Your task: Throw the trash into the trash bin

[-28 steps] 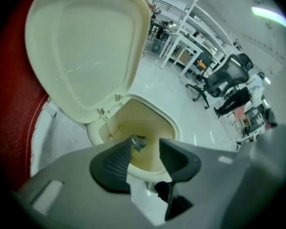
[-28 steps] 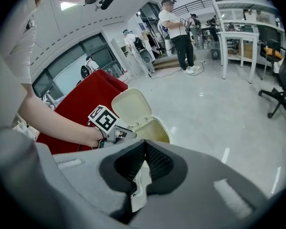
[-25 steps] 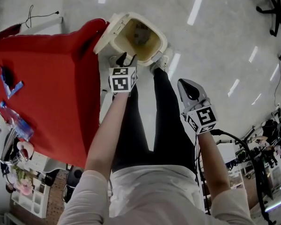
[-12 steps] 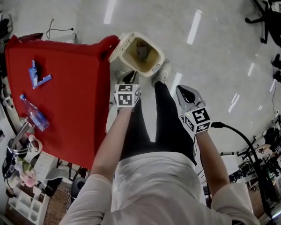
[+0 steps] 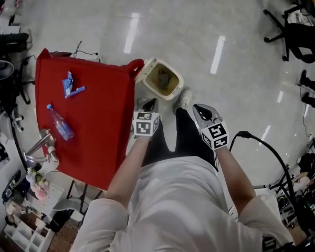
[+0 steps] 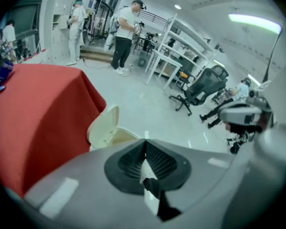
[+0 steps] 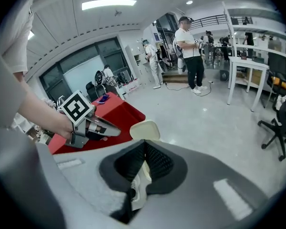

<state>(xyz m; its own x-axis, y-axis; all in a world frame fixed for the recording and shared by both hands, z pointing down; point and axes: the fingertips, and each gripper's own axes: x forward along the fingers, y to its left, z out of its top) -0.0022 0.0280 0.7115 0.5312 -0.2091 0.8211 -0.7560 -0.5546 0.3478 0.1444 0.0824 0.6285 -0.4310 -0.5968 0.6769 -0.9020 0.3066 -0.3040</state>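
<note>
Head view is showing the trash bin standing open on the floor just beside a corner of the red-clothed table, with something dark lying inside, too small to name. The left gripper is hanging above the floor on the person's side of the bin. Its jaws have just been closing and are meeting with nothing between them, which suggests a drop already made. The right gripper is sitting beside it, jaws likewise clenched on nothing, probably idling as the spare. Out on the cloth a plastic bottle and a blue wrapper are lying well apart from the bin, seemingly waiting to be carried over.
</note>
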